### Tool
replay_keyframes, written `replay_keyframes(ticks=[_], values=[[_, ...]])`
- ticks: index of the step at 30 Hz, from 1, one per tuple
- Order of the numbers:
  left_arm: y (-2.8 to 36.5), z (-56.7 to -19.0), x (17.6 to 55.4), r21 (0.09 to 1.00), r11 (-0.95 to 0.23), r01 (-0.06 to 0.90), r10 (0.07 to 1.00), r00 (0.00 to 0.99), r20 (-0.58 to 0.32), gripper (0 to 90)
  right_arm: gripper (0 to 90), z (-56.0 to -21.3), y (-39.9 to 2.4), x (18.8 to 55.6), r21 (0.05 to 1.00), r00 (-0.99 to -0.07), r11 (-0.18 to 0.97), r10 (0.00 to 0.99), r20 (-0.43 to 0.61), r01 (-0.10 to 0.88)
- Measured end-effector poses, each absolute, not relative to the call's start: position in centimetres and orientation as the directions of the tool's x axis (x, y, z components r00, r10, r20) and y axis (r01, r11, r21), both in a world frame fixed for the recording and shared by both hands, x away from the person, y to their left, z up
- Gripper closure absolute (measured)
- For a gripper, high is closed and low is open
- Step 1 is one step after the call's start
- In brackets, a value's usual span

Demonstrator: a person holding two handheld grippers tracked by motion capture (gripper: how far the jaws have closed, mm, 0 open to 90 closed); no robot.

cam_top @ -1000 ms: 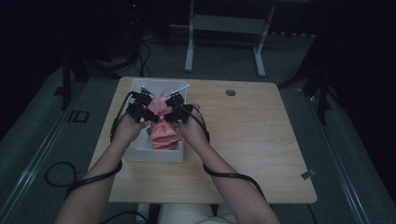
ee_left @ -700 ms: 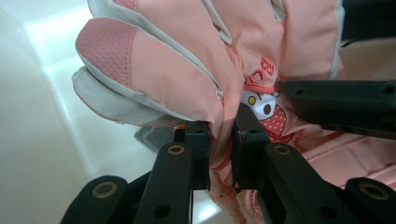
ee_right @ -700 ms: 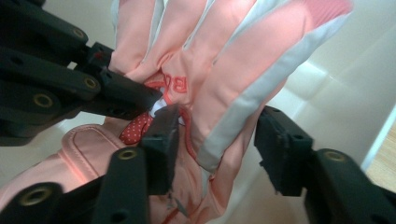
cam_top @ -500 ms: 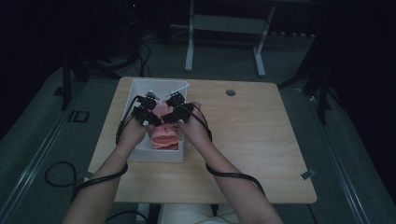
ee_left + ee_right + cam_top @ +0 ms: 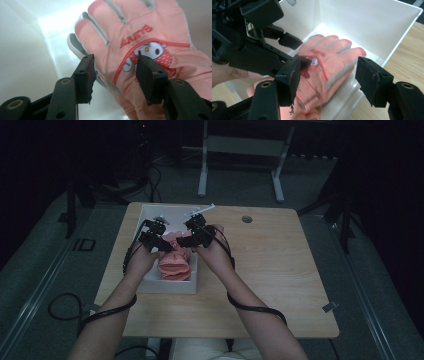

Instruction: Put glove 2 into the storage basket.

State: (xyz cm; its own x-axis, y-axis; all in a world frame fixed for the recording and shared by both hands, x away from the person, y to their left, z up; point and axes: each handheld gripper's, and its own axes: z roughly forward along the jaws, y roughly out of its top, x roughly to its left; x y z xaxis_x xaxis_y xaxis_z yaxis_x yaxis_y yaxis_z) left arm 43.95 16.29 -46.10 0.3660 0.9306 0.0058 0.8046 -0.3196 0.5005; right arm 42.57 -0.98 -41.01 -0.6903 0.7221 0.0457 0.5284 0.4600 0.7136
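Your pink glove [image 5: 327, 65] already lies inside the white box [image 5: 387, 27], back side up with its fingers pointing toward the far wall and its cuff toward the near end, so the placing looks done or very nearly so; what seems left is to clear both tools out of the box, and perhaps to tidy the cuff, which bunches at the near end in the high view [image 5: 175, 265]. Your left hand-held gripper [image 5: 113, 75] has just been opening: its jaws stand apart over the printed patch on the glove's back and neither pad presses the fabric. Your right hand-held gripper [image 5: 328, 82] has also just been opening; its jaws are spread above the glove, one to each side, holding nothing. The box sits at the far left of the worktop [image 5: 280, 270].
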Motion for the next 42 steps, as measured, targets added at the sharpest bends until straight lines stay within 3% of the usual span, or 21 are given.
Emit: replay_keyframes(ticks=[7,18,21,23,26,28,31,42], values=[[16.8,-45.5,43.8,0.519,-0.315,0.795,0.936,0.35,0.033,46.5,35.8,-40.9,-2.0,42.7,0.719,-0.684,0.442,0.726,0.064,0.537],[17.6,-43.6,42.5,0.603,-0.277,0.748,0.93,0.367,-0.028,45.2,33.8,-40.7,-2.8,42.5,0.739,-0.692,0.429,0.719,0.069,0.519],[17.3,-42.7,41.6,0.645,-0.284,0.71,0.912,0.408,-0.047,35.9,29.4,-40.3,-3.4,42.4,0.756,-0.703,0.417,0.707,0.079,0.505],[17.0,-42.3,41.0,0.671,-0.284,0.685,0.898,0.435,-0.064,23.0,25.1,-40.1,-3.9,42.3,0.762,-0.716,0.413,0.692,0.094,0.499],[16.2,-41.7,40.2,0.712,-0.297,0.636,0.878,0.476,-0.059,14.2,22.3,-39.9,-4.6,42.1,0.779,-0.726,0.398,0.679,0.105,0.485],[15.9,-41.6,40.0,0.722,-0.296,0.625,0.874,0.481,-0.059,13.1,20.4,-39.9,-5.0,42.0,0.787,-0.735,0.392,0.669,0.111,0.476],[15.4,-41.5,39.8,0.731,-0.309,0.608,0.865,0.499,-0.05,2.3,20.3,-39.8,-5.4,41.9,0.793,-0.737,0.389,0.667,0.109,0.469],[10.3,-40.4,36.5,0.786,-0.4,0.472,0.755,0.656,-0.009,1.8,17.8,-40.3,-9.7,40.5,0.805,-0.733,0.392,0.676,0.077,0.446]])
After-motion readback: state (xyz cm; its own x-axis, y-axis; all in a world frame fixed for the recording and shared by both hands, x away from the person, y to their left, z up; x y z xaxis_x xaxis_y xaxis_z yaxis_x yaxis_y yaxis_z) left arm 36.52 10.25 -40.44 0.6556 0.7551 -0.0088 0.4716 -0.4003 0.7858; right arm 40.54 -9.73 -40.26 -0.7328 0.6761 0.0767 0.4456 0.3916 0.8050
